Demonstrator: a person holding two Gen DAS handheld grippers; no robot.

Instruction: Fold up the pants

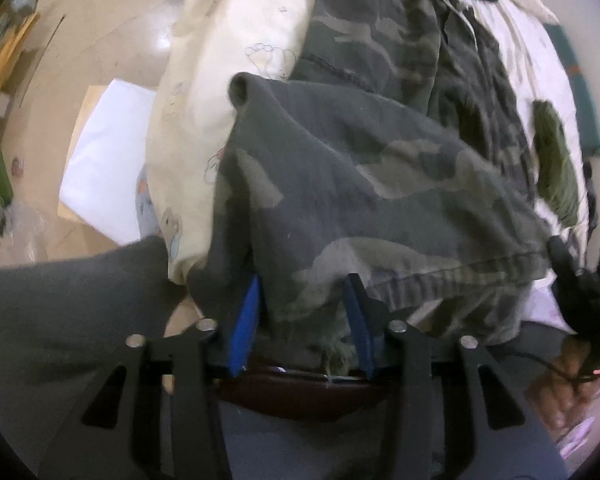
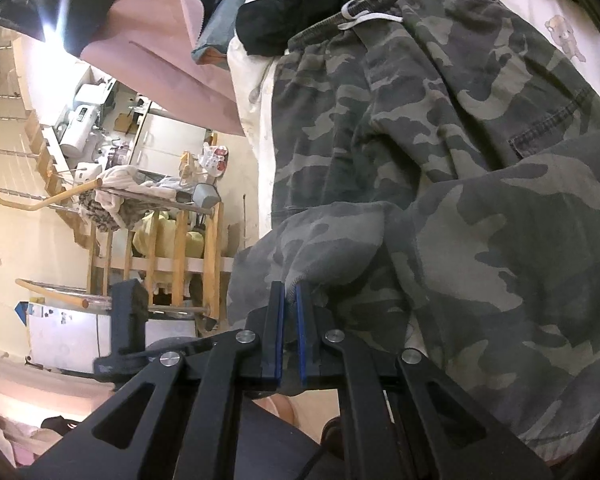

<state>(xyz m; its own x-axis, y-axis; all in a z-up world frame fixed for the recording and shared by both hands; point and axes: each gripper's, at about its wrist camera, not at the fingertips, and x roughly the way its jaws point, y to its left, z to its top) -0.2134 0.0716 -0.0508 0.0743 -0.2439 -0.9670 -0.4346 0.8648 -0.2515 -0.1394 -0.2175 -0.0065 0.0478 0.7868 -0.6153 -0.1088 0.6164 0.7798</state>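
Observation:
Camouflage pants (image 1: 360, 160) lie on a cream bed sheet (image 1: 240, 40) with bear prints. One leg is folded back over the rest. My left gripper (image 1: 304, 280) points steeply down, and a bunched hem fills the gap between its blue pads (image 1: 246, 320). In the right wrist view the pants (image 2: 420, 120) stretch away to a waistband with a white drawstring (image 2: 364, 16). My right gripper (image 2: 289, 287) is shut on a thin fold of the hem, its pads nearly together.
A black garment (image 2: 300, 12) lies by the waistband, and an olive cloth (image 1: 556, 160) rests on the sheet's right side. The bed edge drops to a beige floor with a white panel (image 1: 104, 160). A wooden rack (image 2: 180, 240) and pink fabric (image 2: 160, 40) stand left.

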